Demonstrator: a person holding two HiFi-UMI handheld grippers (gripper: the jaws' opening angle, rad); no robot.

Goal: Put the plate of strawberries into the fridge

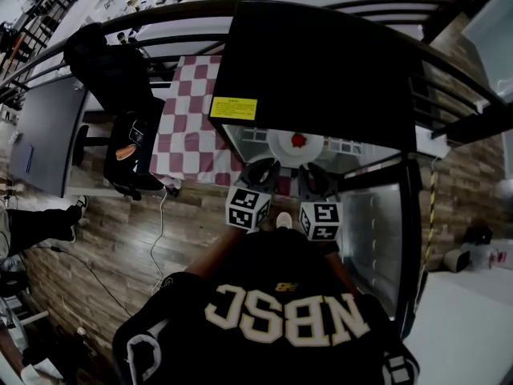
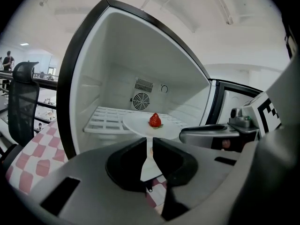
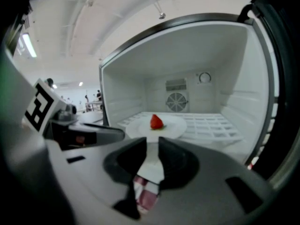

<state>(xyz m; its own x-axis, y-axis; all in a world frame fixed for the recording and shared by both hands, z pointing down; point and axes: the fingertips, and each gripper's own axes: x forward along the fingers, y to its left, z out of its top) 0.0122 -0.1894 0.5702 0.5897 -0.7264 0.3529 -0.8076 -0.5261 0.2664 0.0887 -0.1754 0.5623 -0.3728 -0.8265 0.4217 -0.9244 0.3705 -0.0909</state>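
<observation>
Head view: the fridge (image 1: 321, 62) stands open. The white plate (image 1: 296, 147) lies on its wire shelf (image 1: 250, 135) with one strawberry (image 1: 299, 140) on it, and the left gripper (image 1: 260, 171) and right gripper (image 1: 317, 179) sit just before the plate's near rim. The placing step appears complete. The next move calls for drawing both grippers straight back, clear of the rim, and then swinging the door (image 1: 375, 239) closed. Left gripper view: the jaws of the left gripper (image 2: 152, 142) are nearly together, with a narrow slit between them. Through the slit show pale fridge surface and checked cloth, and nothing is clamped. The plate (image 2: 138, 124) rests flat on the shelf (image 2: 105, 121), just beyond the tips, and the berry (image 2: 155, 120) stands near the plate's middle. Right gripper view: the jaws of the right gripper (image 3: 152, 142) stand a little wider and likewise hold nothing. The wide-angle distortion makes it uncertain whether the rim of the plate (image 3: 172, 127) touches the tips. The compartment holds only the plate, and the rest of the shelf (image 3: 215, 128) is bare.
</observation>
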